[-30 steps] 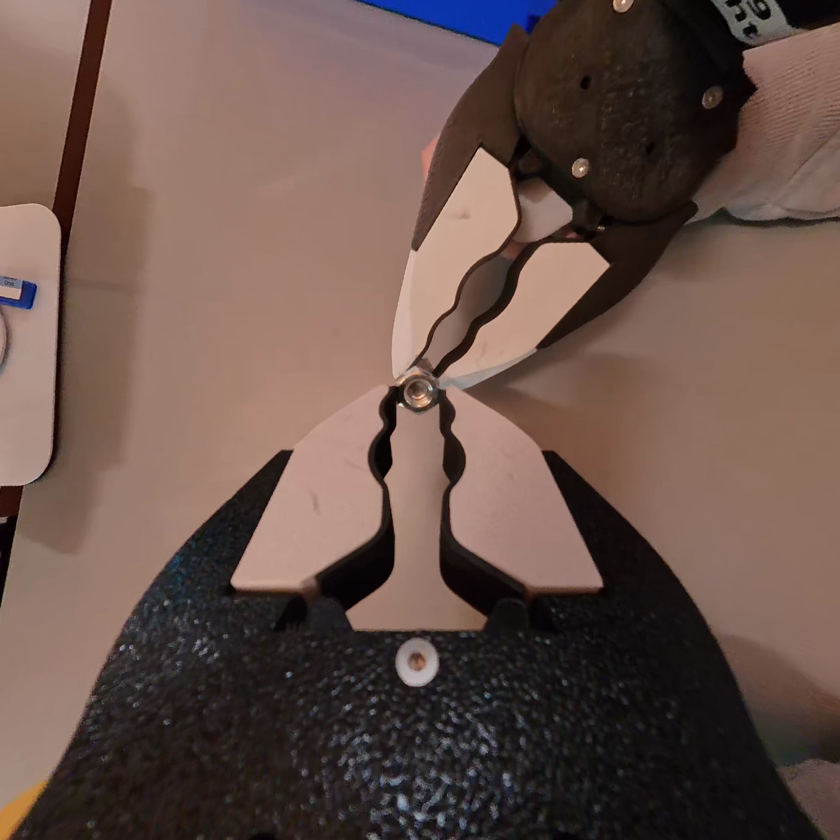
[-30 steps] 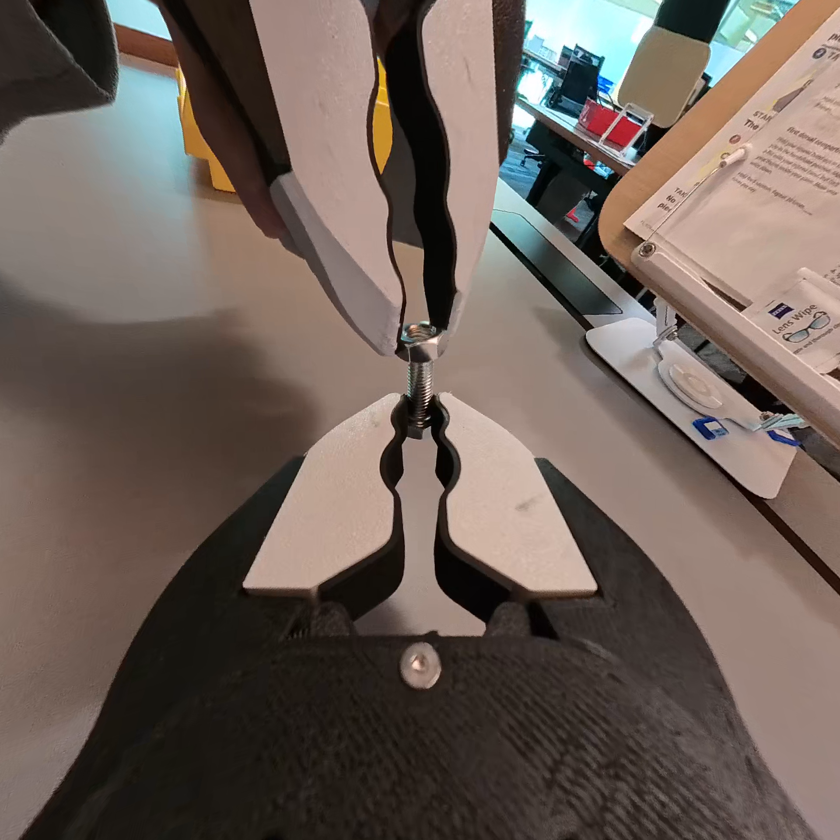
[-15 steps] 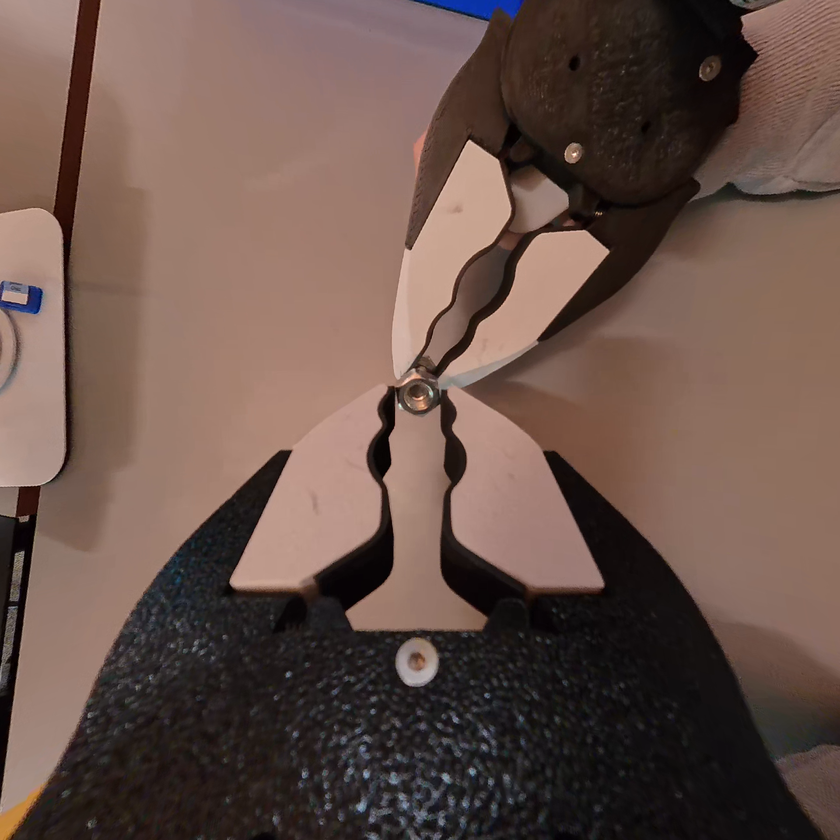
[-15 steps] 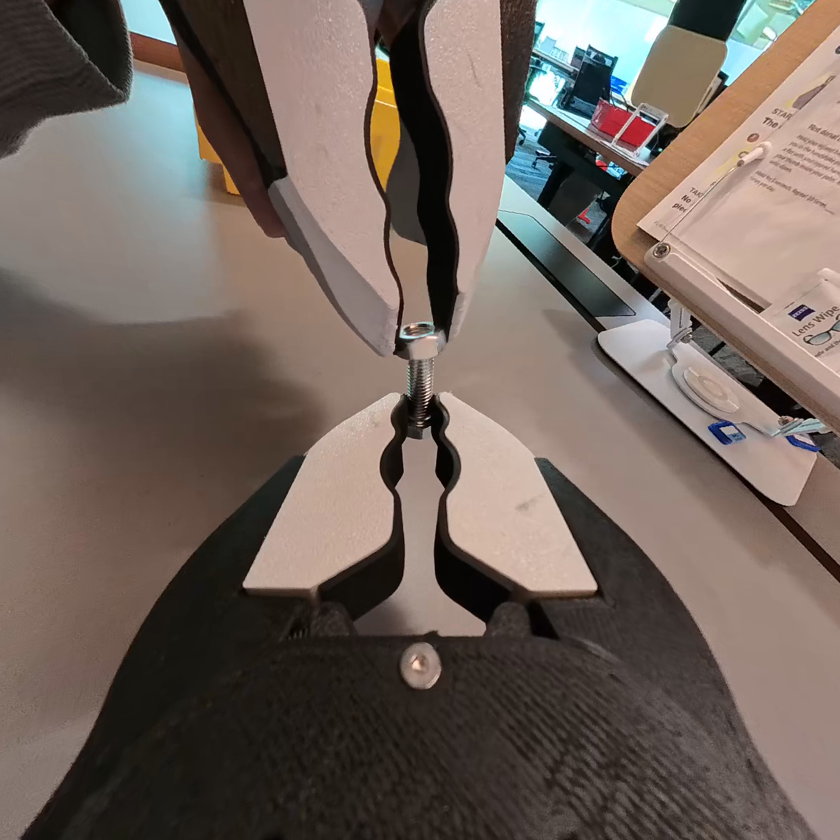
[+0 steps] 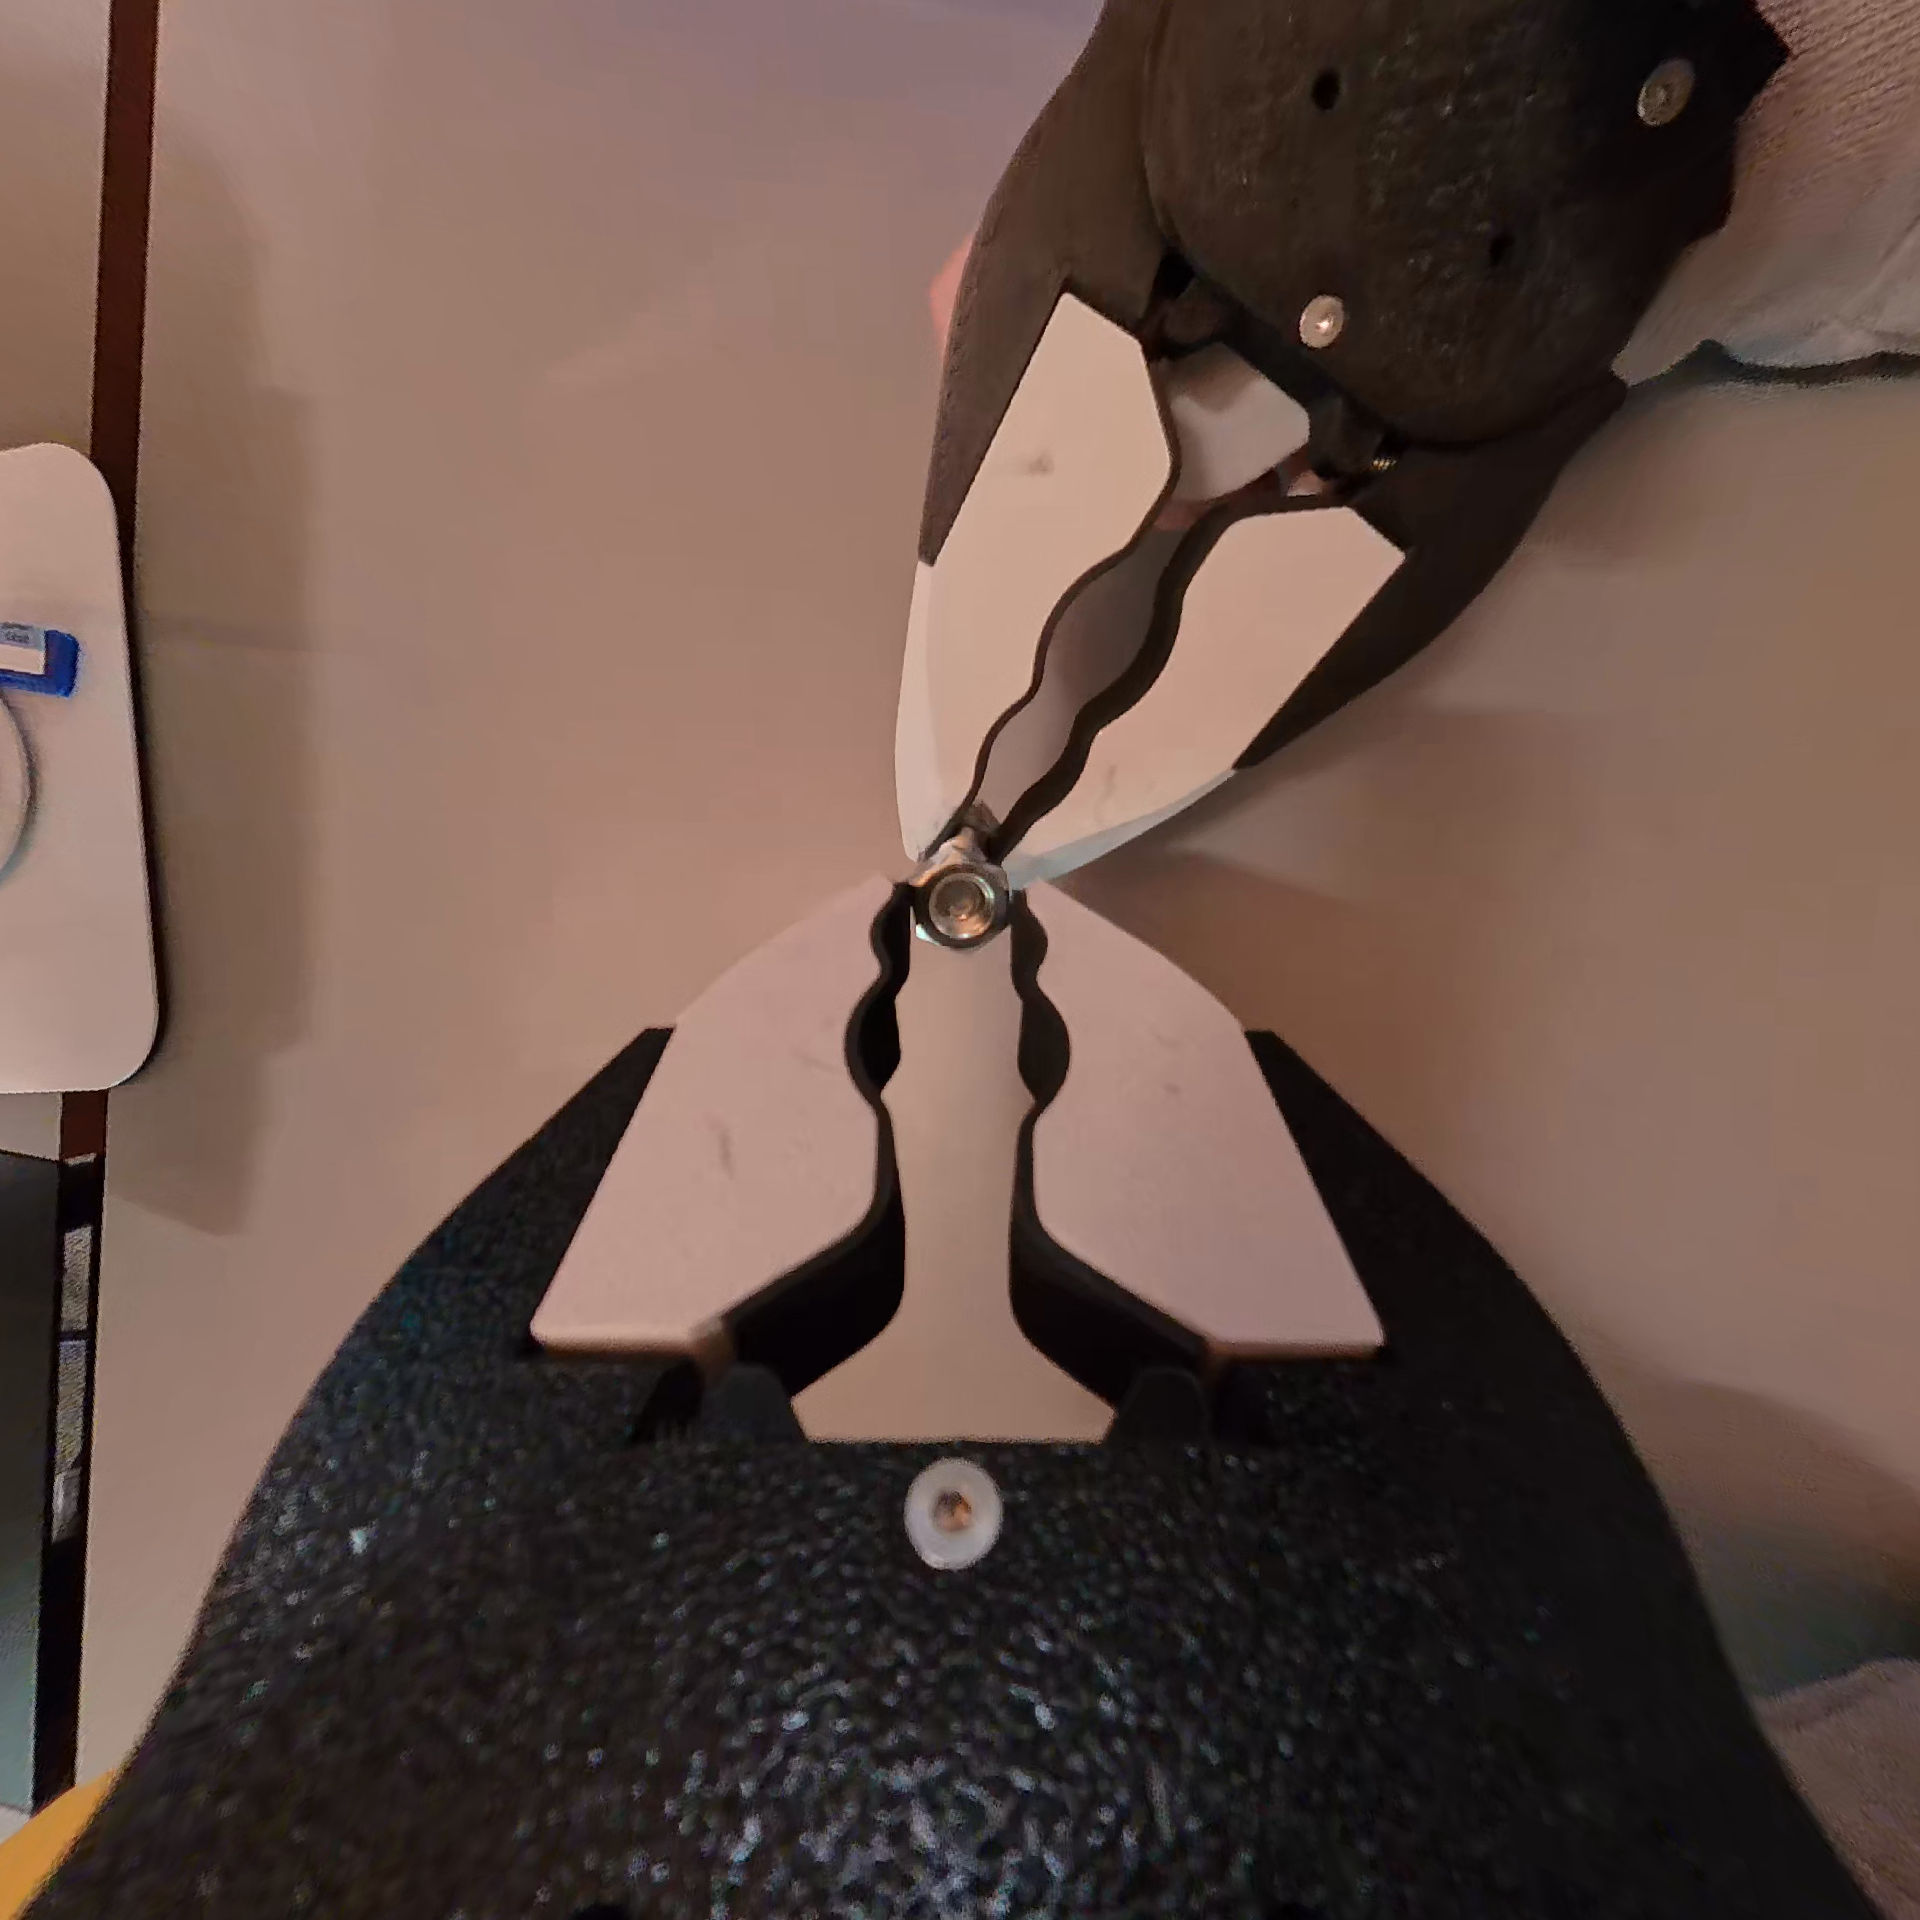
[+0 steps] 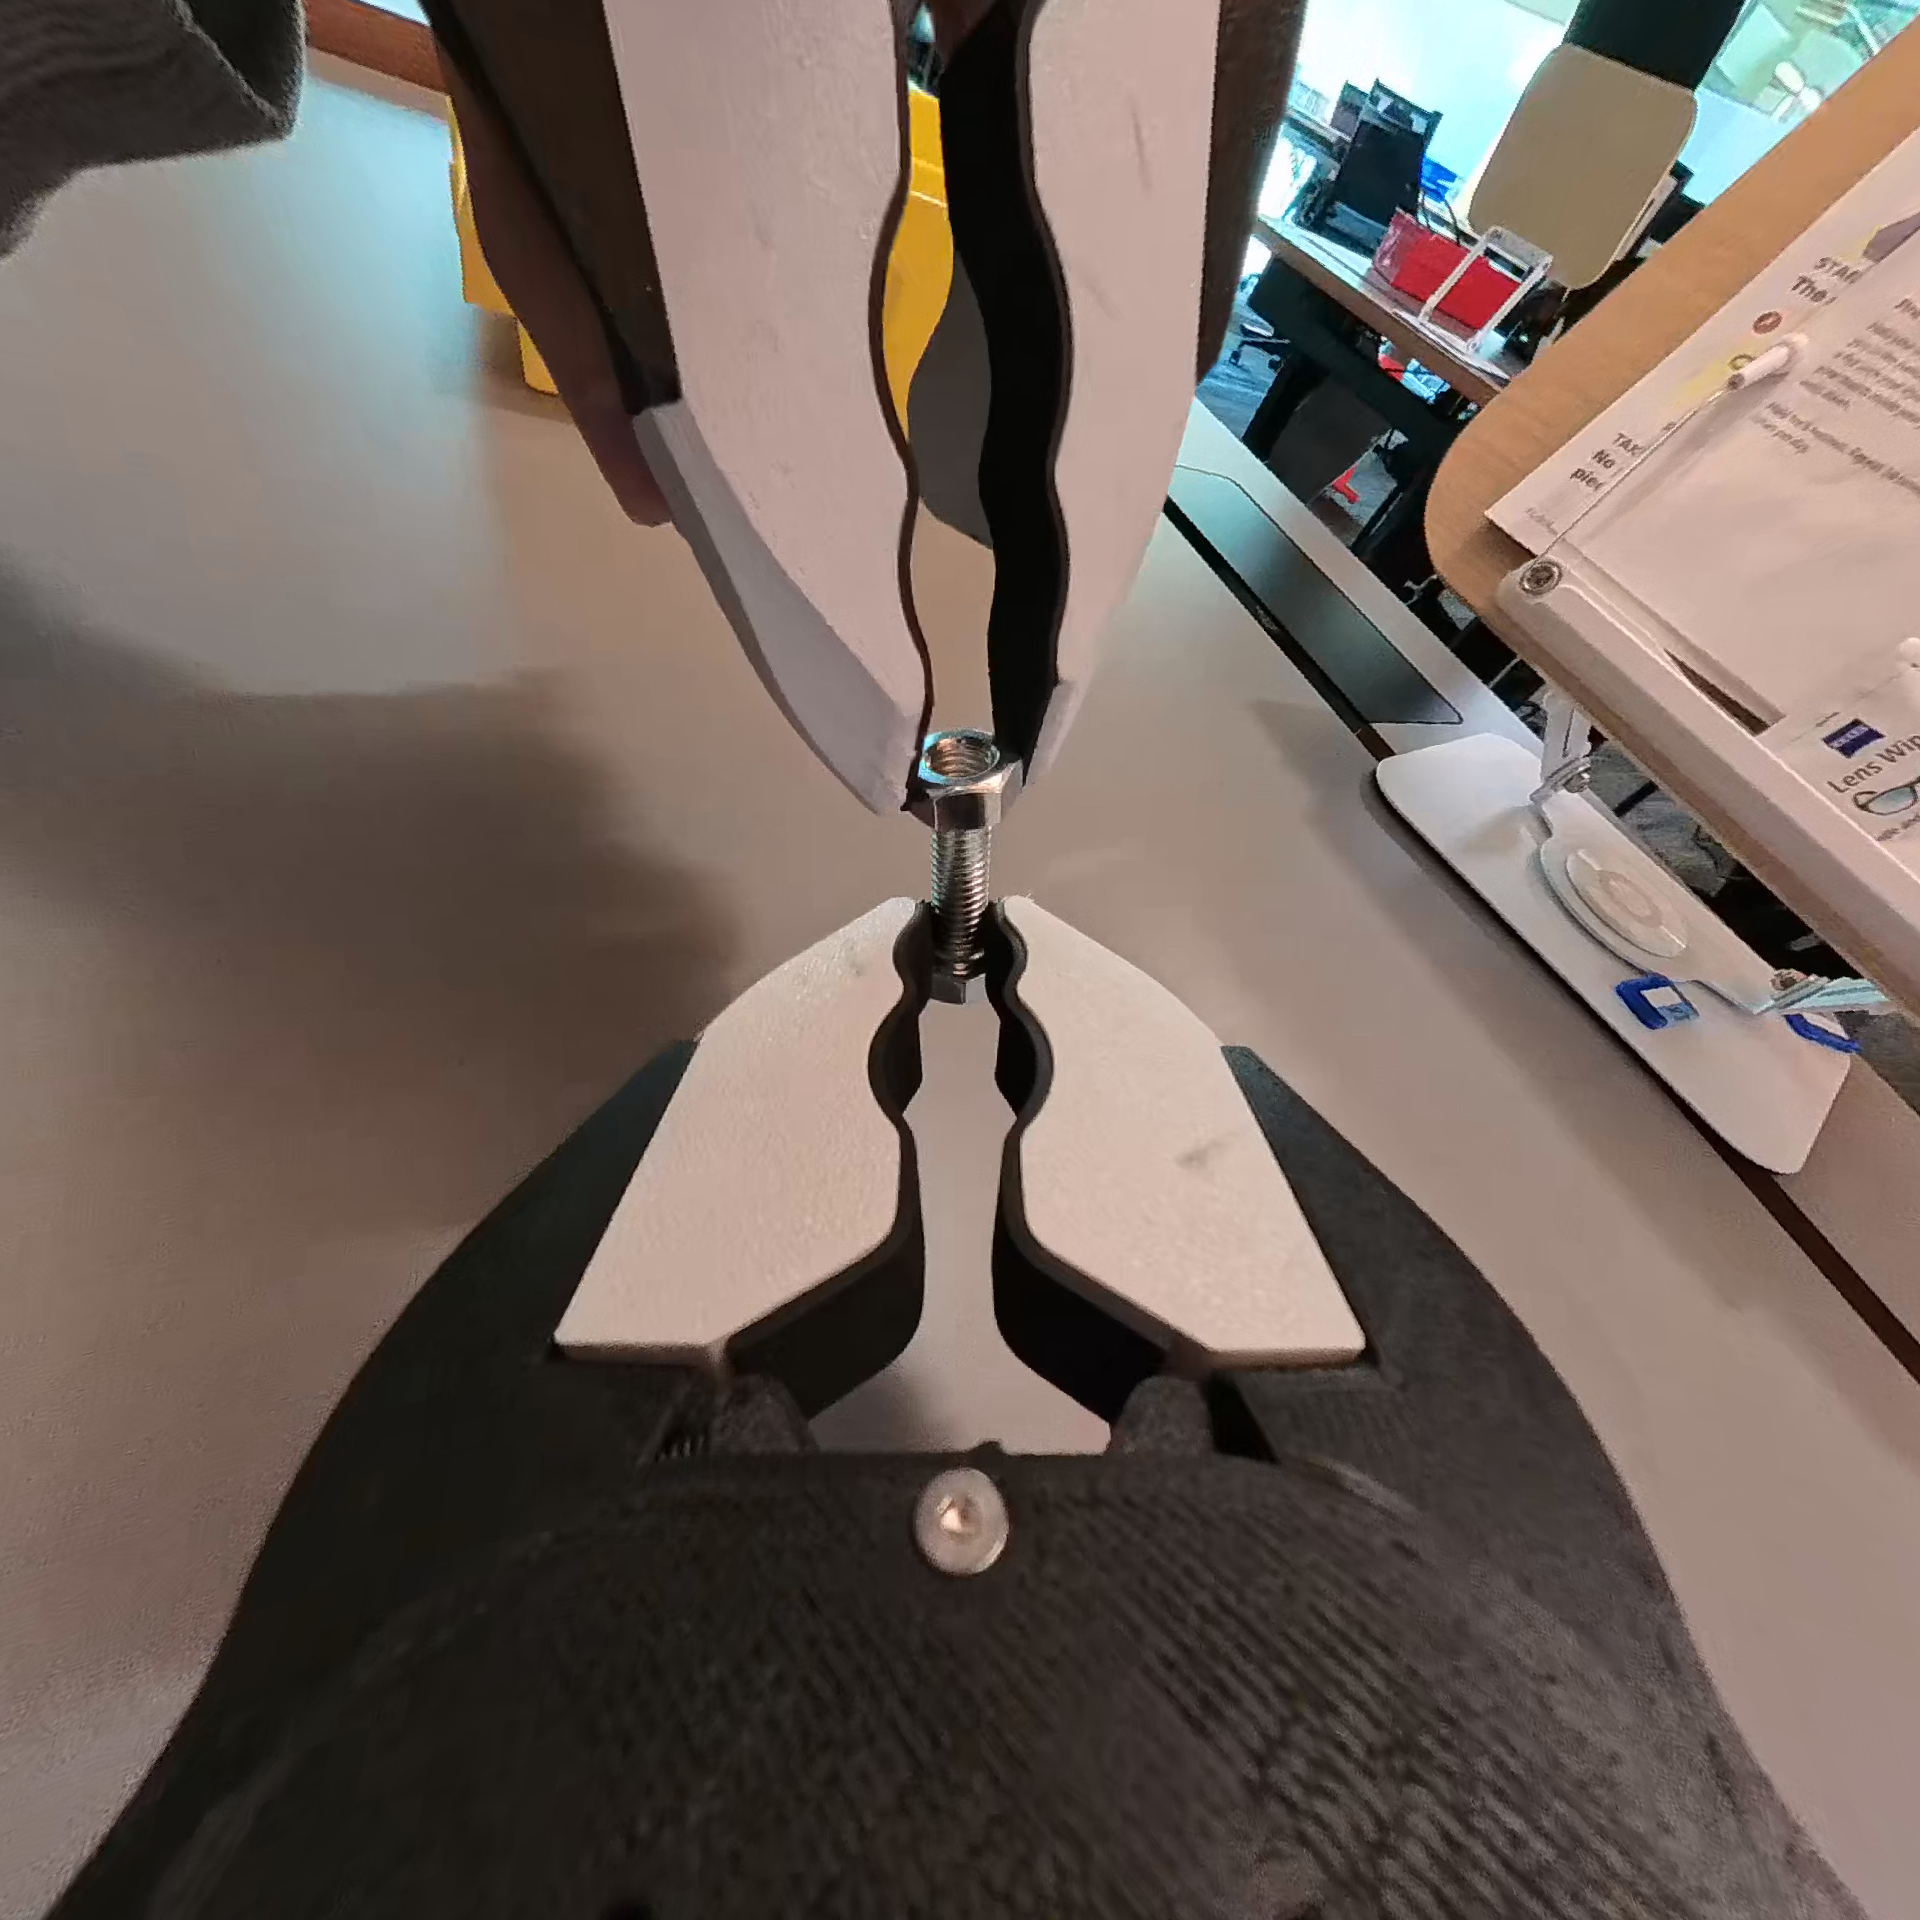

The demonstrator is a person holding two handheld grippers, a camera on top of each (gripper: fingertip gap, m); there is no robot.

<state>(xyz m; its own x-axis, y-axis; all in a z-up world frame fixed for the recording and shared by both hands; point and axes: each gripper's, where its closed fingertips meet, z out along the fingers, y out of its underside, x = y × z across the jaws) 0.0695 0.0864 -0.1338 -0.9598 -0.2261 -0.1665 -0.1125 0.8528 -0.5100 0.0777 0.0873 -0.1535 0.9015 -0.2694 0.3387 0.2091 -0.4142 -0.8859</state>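
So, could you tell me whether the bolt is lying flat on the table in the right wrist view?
No, the bolt stands clear of the table, gripped by the right tongs.

A big pale worktop (image 6: 312,582) fills the room's front. Behind it stand dark desks (image 6: 1351,312), a yellow bin (image 6: 925,187) and bright windows (image 6: 1455,42).

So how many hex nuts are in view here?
1: a hex nut on the upper end of the bolt, pinched by the left gripper. The hex piece in the right gripper looks like the bolt's head.
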